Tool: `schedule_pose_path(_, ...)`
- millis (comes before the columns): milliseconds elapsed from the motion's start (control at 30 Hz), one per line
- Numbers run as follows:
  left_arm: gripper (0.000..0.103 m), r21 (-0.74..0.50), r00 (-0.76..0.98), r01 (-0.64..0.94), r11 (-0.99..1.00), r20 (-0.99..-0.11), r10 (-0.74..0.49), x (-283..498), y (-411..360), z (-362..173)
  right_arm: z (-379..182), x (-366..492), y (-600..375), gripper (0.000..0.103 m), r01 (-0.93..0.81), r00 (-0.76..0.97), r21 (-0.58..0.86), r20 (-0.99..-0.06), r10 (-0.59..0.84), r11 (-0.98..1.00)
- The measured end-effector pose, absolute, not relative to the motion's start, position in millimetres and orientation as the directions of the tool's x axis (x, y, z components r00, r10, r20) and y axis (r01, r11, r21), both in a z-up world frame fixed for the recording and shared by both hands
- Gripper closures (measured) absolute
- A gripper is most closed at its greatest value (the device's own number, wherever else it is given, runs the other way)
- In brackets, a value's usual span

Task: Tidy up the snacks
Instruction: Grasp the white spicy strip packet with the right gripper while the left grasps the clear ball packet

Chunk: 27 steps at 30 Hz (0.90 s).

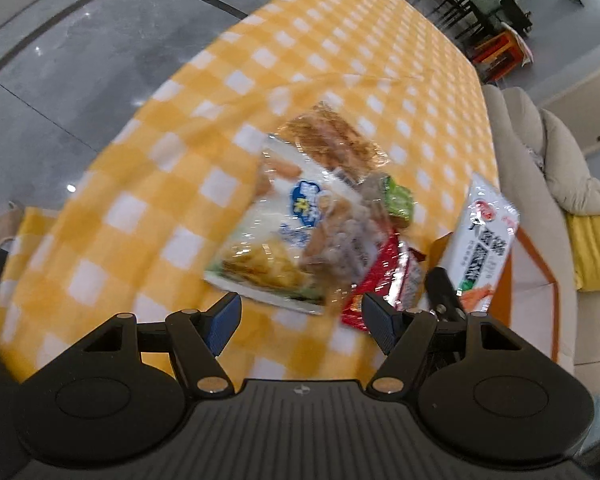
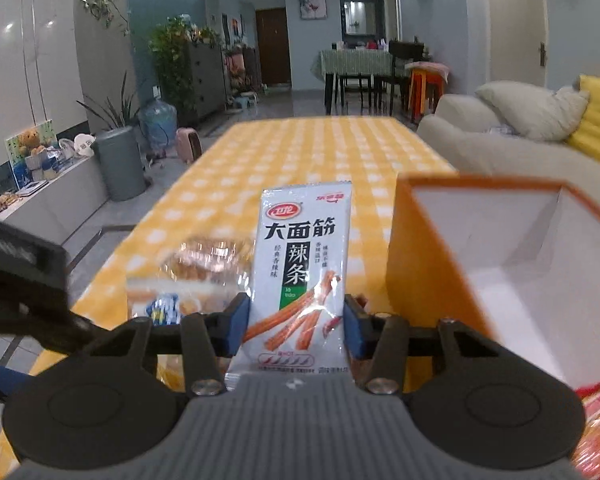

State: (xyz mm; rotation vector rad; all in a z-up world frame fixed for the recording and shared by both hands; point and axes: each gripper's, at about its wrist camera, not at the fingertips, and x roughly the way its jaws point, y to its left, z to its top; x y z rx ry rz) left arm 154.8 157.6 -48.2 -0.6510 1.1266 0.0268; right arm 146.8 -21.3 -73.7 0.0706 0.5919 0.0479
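White spicy-strip packet [image 2: 300, 272] stands clamped upright between right tongs [image 2: 296, 322].

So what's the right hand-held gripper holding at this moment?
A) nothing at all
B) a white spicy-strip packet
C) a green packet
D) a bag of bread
B: the right hand-held gripper has its blue pads pressed on both sides of the upright white spicy-strip packet, next to the orange box.

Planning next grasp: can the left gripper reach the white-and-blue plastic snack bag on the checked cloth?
Probably yes: the left gripper is open, and the white-and-blue plastic snack bag lies just ahead with nothing between.
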Motion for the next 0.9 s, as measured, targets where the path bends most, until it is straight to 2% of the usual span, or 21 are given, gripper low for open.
schedule_pose_path(100,0.024,-0.505,0.481,-0.326,0.8,-0.817,-0.319,160.5,150.0,-48.6,-55.5,147.4,-26.1,0.056,-0.08,0.828,0.02,-0.555,0.078,0.997)
schedule_pose_path(233,0.025,-0.446,0.449,-0.251,0.859,-0.84,-0.305,180.7,133.3,-47.3,-37.3,151.5,-49.0,0.056,-0.118,0.802,0.066,-0.582,0.134,0.991)
schedule_pose_path(367,0.028,-0.455,0.449,-0.156,0.877,-0.823,-0.348,202.0,126.8,-51.5,-29.7,154.6,-73.5,0.056,-0.186,0.789,0.135,-0.569,0.229,0.973)
schedule_pose_path(433,0.033,-0.434,0.438,-0.11,0.894,-0.829,-0.349,217.3,122.7,-56.4,-29.1,154.4,-81.6,0.056,-0.207,0.79,0.177,-0.55,0.271,0.962)
schedule_pose_path(533,0.043,-0.329,0.413,-0.029,0.944,-0.864,-0.288,232.0,111.9,-65.6,-28.6,154.1,-84.8,0.056,-0.206,0.796,0.18,-0.541,0.271,0.962)
schedule_pose_path(600,0.046,-0.296,0.401,0.006,0.955,-0.874,-0.274,236.5,107.3,-72.7,-29.9,156.5,-86.1,0.056,-0.206,0.794,0.192,-0.54,0.278,0.96)
schedule_pose_path(767,0.046,-0.345,0.403,0.1,0.933,-0.844,-0.355,236.9,102.8,-91.3,-31.2,158.9,-89.5,0.055,-0.176,0.789,0.2,-0.557,0.26,0.964)
schedule_pose_path(900,0.054,-0.385,0.345,0.13,0.914,-0.846,-0.406,242.1,98.8,-109.2,-29.5,161.8,-91.8,0.055,-0.181,0.797,0.167,-0.553,0.244,0.969)
